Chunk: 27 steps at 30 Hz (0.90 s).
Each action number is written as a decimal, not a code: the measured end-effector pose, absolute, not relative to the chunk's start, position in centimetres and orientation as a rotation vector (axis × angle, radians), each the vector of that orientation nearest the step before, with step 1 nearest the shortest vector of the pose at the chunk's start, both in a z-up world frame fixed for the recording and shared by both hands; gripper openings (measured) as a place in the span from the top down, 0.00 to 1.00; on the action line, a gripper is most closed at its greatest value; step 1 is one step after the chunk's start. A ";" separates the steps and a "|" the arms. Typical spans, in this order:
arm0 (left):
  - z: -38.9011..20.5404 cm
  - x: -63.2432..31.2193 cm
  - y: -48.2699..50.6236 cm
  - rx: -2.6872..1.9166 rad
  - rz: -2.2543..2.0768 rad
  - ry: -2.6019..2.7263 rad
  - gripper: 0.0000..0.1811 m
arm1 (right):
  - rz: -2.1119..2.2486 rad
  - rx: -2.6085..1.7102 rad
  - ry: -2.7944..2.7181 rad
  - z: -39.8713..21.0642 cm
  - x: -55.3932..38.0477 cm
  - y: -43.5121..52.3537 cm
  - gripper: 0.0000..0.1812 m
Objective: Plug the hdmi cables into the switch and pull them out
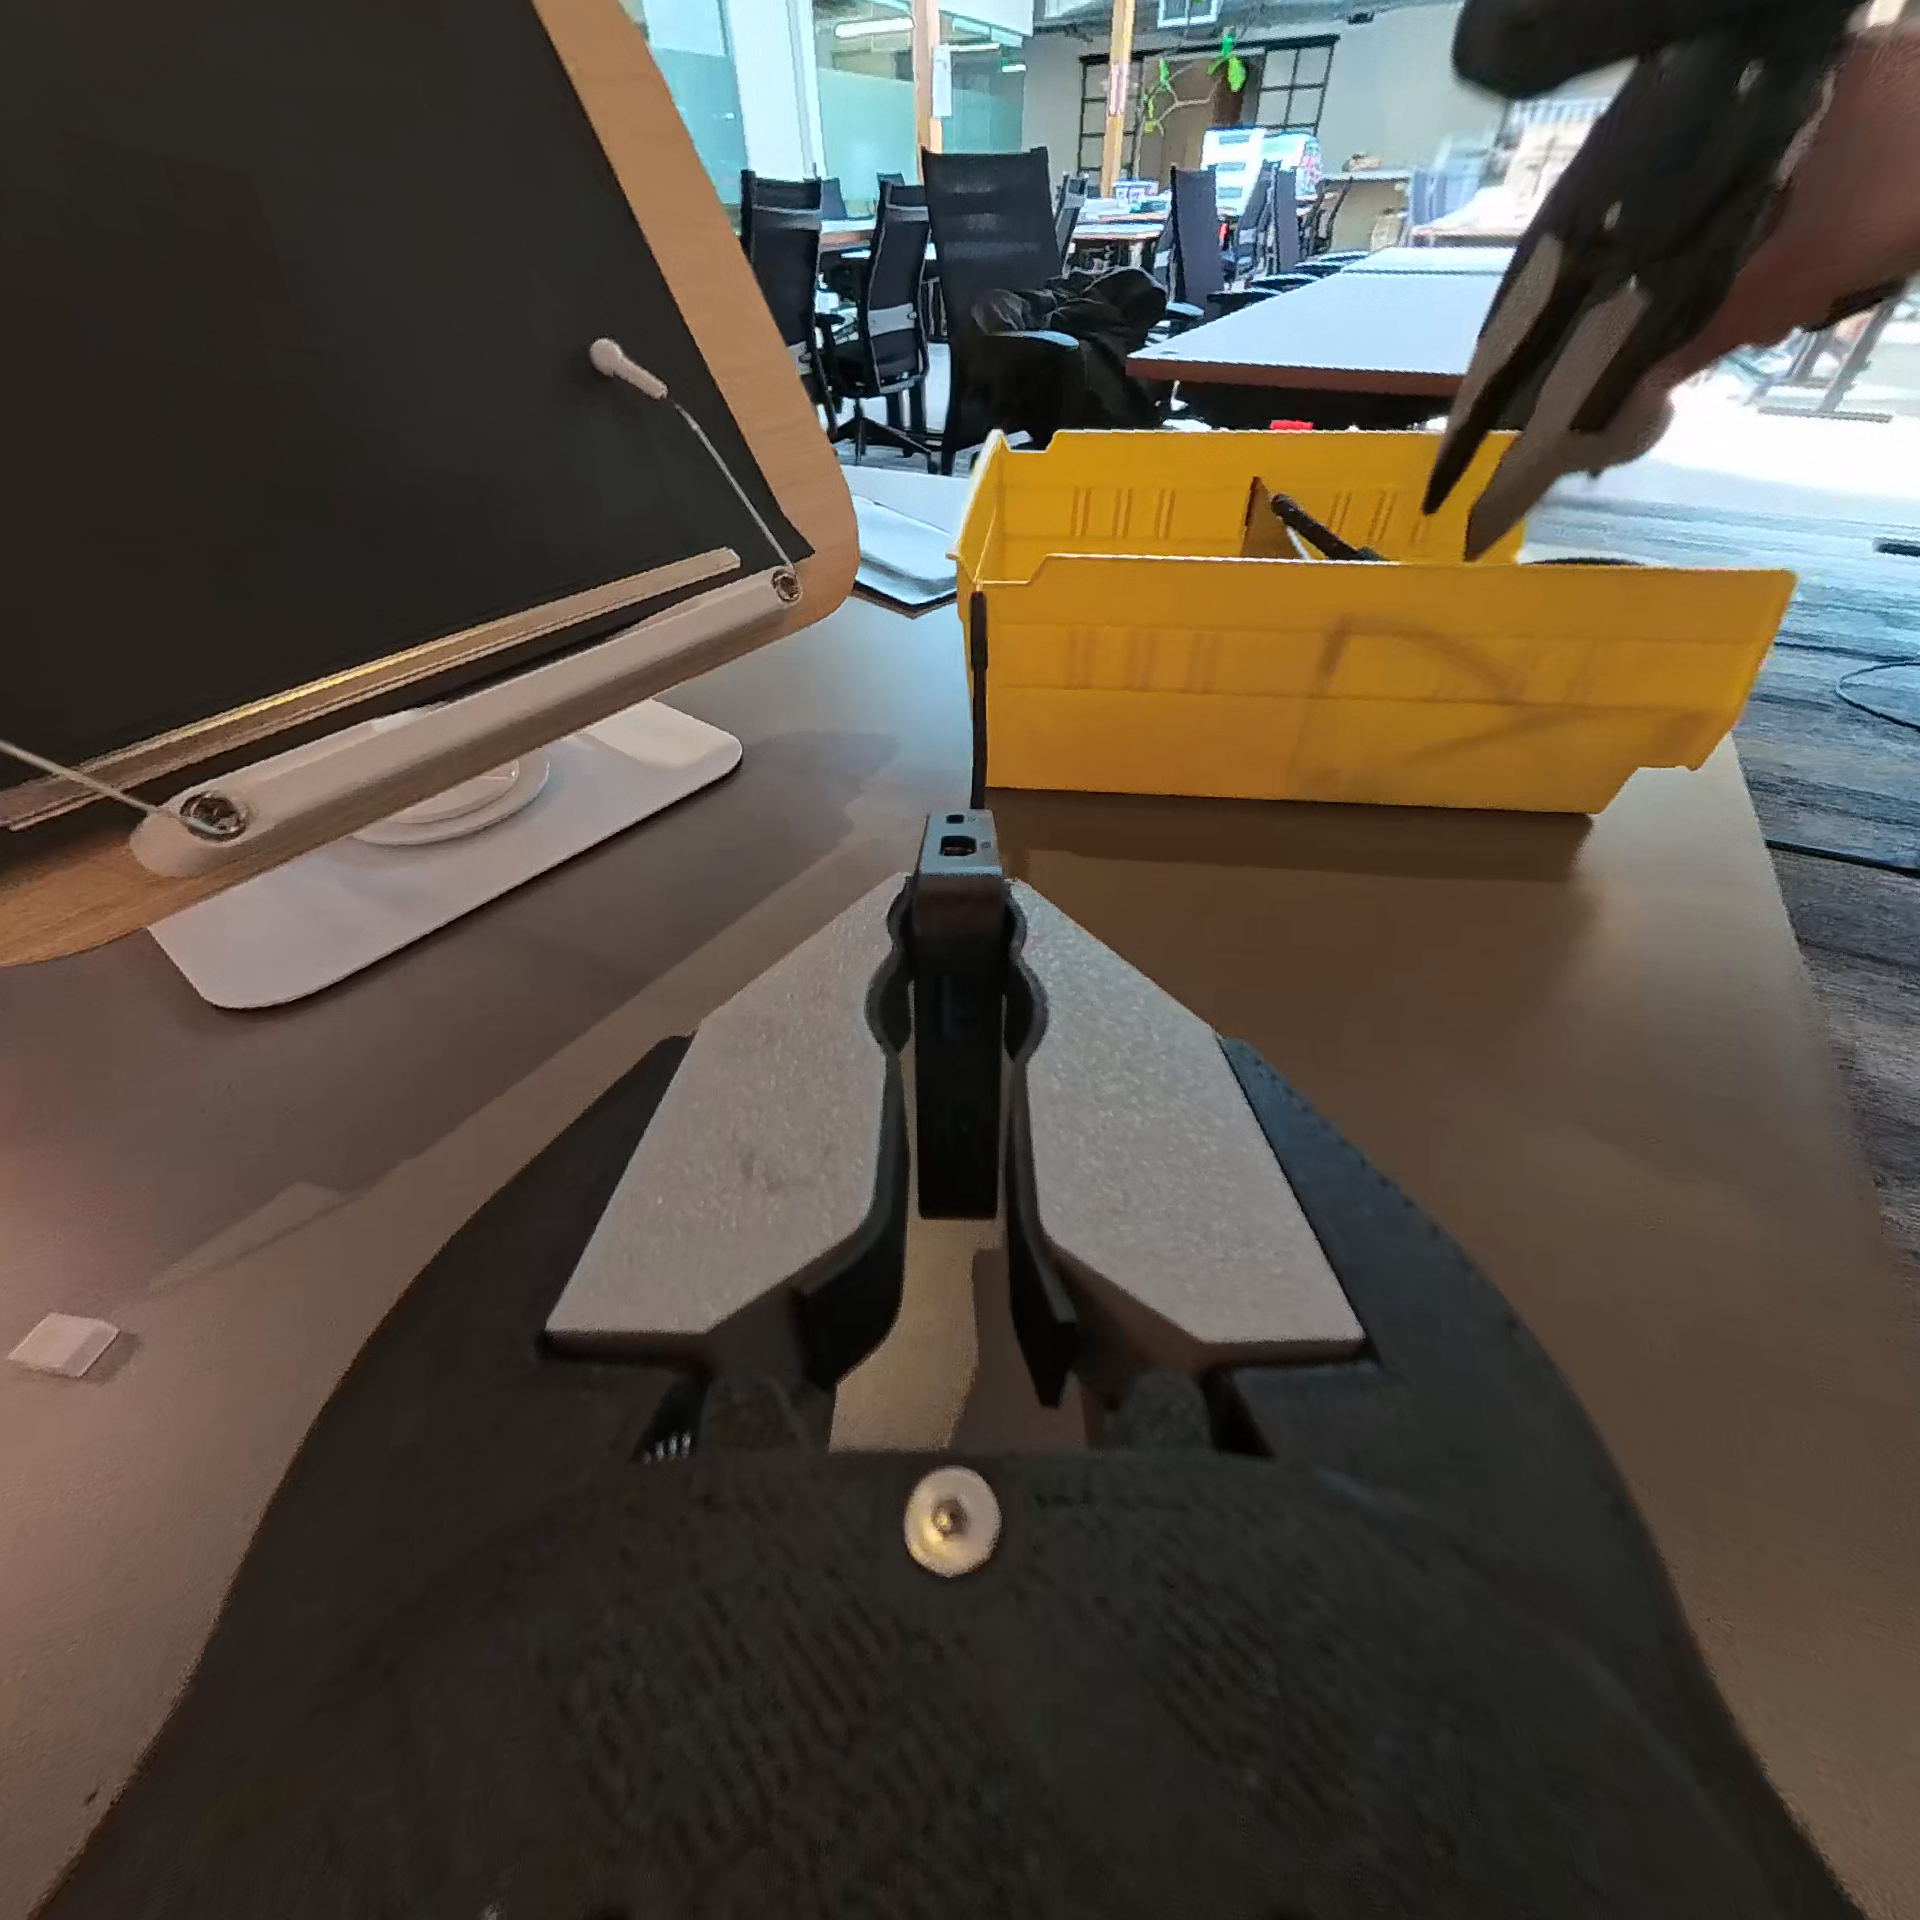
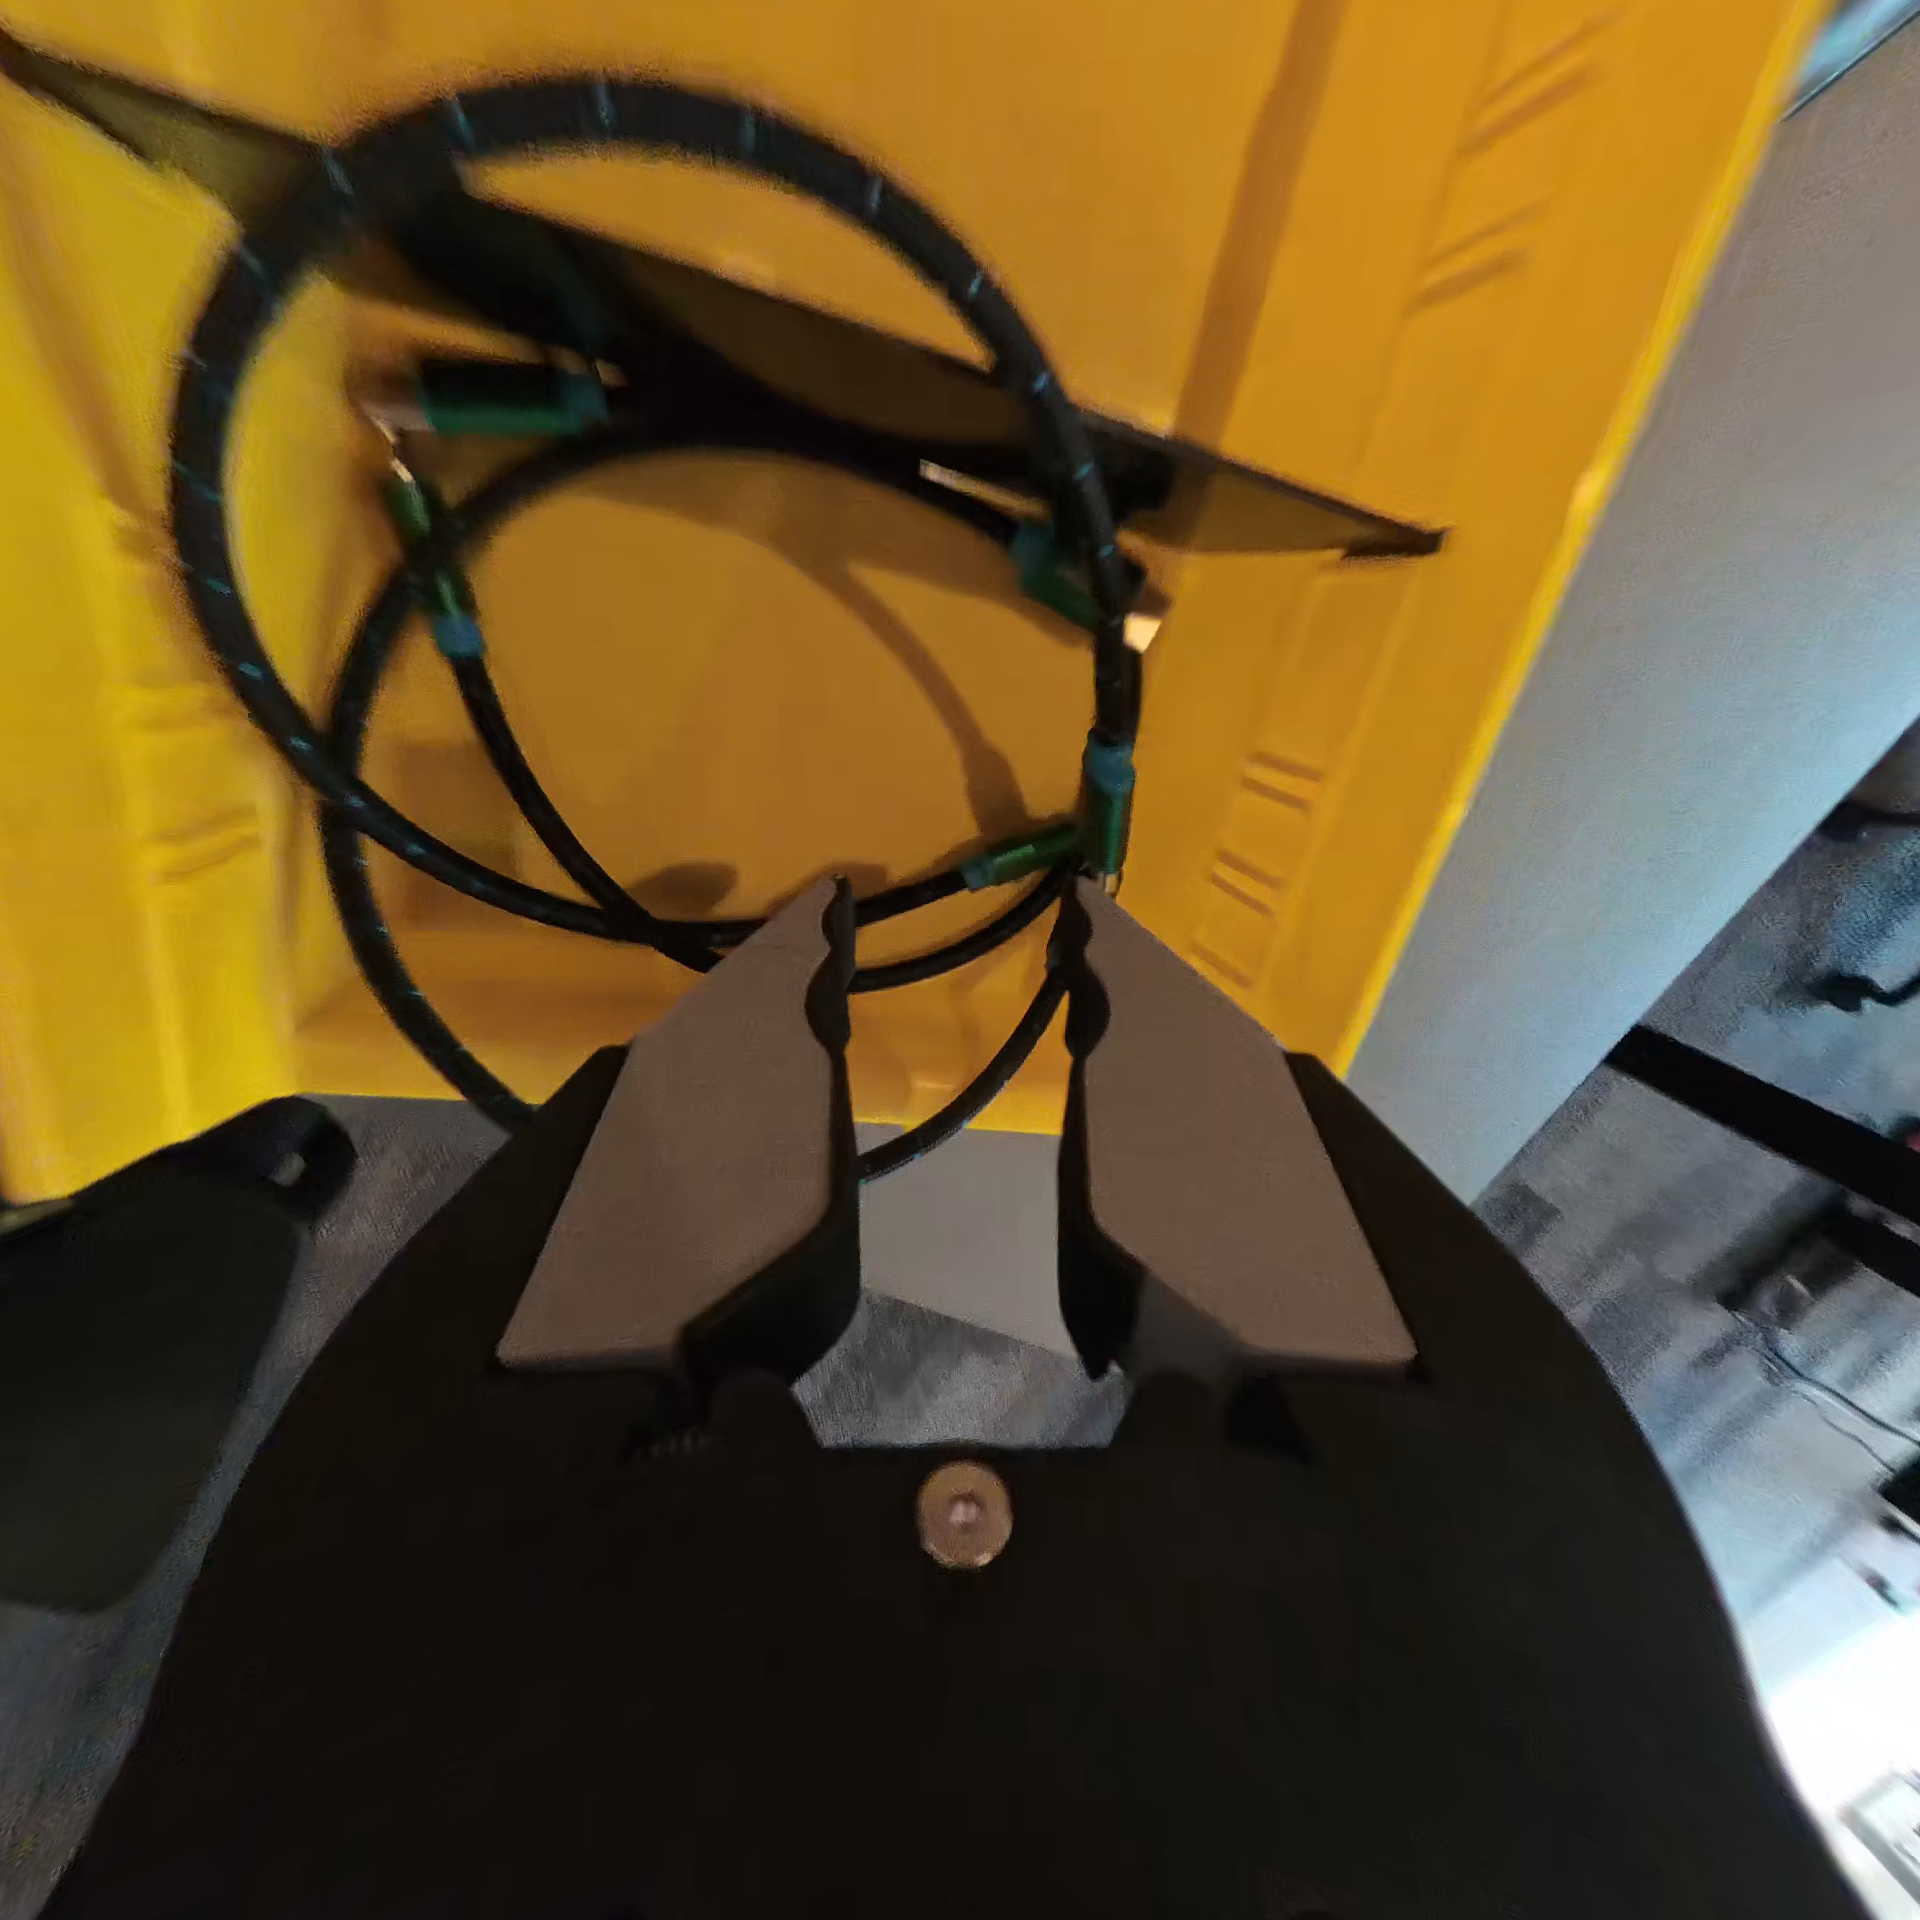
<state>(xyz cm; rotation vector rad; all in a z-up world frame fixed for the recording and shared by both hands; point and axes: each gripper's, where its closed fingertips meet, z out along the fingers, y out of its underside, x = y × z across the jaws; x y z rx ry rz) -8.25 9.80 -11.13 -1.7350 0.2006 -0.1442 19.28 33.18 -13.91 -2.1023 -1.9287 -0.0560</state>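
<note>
- The left hand-held gripper [image 1: 958, 935] is clamped on a small black switch [image 1: 958, 1023], which stands on edge between the grey fingers [image 1: 769, 1122] with its port end poking past the tips.
- A thin black lead [image 1: 978, 707] rises from the far end of the switch, in front of the yellow bin [image 1: 1351, 717].
- The switch is held just above the brown bench [image 1: 1351, 1039], near the bin's front wall.
- The right hand-held gripper [image 2: 956, 899] hangs over the bin with its fingers [image 2: 717, 1101] parted to a moderate gap, gripping nothing.
- In the left wrist view the right hand-held gripper [image 1: 1465, 520] points down into the bin's far right part.
- Inside the bin lie coiled black braided hdmi cables [image 2: 312, 748] with green-collared plugs [image 2: 509, 400]; two plugs sit just beyond the right fingertips.
- A dark divider [image 2: 831, 353] crosses the bin floor under the coils.
- Left of the bin, a tilted stand [image 1: 436, 727] on a white base holds a dark panel.
</note>
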 end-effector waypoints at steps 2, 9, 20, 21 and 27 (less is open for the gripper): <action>-11.0 -7.7 9.8 -1.729 -0.147 0.234 0.94 | 0.044 -2.066 -1.852 -11.7 18.5 33.1 0.73; -9.2 -4.4 8.8 -1.598 -0.269 0.389 0.94 | 0.353 -1.692 -1.793 -4.5 12.5 26.4 0.68; -5.5 -1.3 5.6 -1.338 -0.554 0.500 0.94 | 0.995 -1.210 -2.016 -6.7 0.4 5.6 0.70; -5.2 -1.3 5.4 -1.317 -0.579 0.496 0.94 | 1.000 -1.215 -2.022 -7.4 -0.2 5.3 0.70; -4.4 -1.2 4.9 -1.285 -0.661 0.485 0.94 | 1.119 -1.257 -1.968 -8.2 -1.4 5.3 0.92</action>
